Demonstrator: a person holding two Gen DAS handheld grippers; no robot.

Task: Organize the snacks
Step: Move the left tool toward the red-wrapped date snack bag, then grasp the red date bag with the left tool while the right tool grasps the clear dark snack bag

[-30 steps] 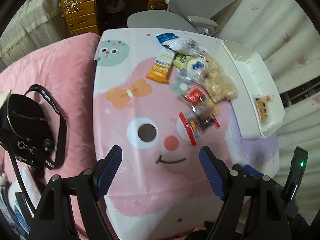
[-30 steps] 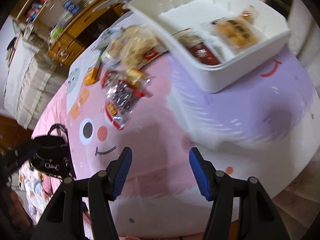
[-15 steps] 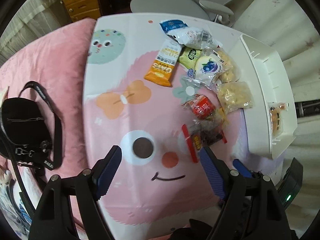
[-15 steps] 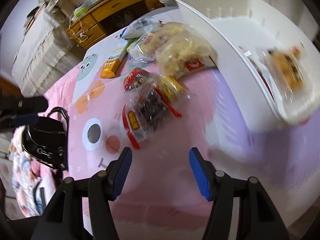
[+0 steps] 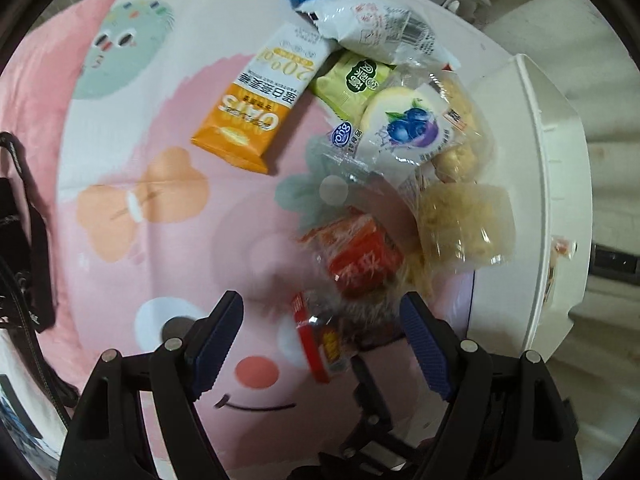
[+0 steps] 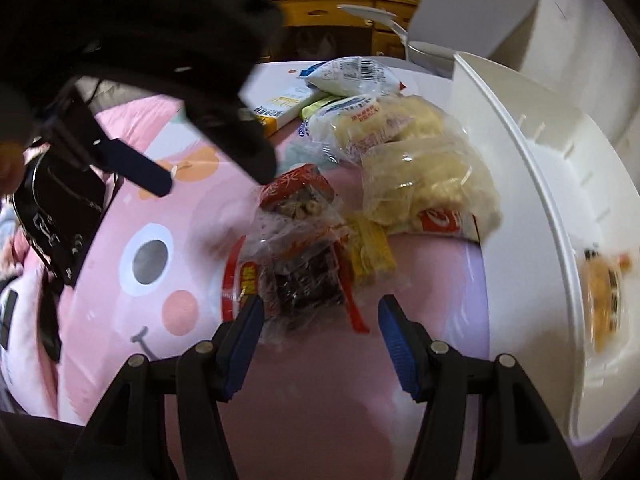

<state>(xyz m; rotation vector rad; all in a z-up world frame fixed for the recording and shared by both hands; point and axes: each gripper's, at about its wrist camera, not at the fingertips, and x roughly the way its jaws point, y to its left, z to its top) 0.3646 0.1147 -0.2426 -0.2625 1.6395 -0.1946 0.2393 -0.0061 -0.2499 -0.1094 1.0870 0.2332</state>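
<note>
wooden desk (image 6: 340, 8), grey chair (image 6: 472, 12)

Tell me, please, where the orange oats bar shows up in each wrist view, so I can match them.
Left wrist: oats bar lies upper centre, fully visible, tilted.
Right wrist: oats bar sits upper centre, mostly hidden behind the left gripper.
Shared landmark: the white tray along the right.

Both claws now sit far closer to the snack pile than a second ago. The left gripper (image 5: 321, 329) hangs wide open right over the red-edged dark snack packet (image 5: 320, 340). The right gripper (image 6: 319, 320), equally open, has swung from the white tray (image 6: 520, 208) to that packet (image 6: 304, 276), now between its fingertips.
</note>
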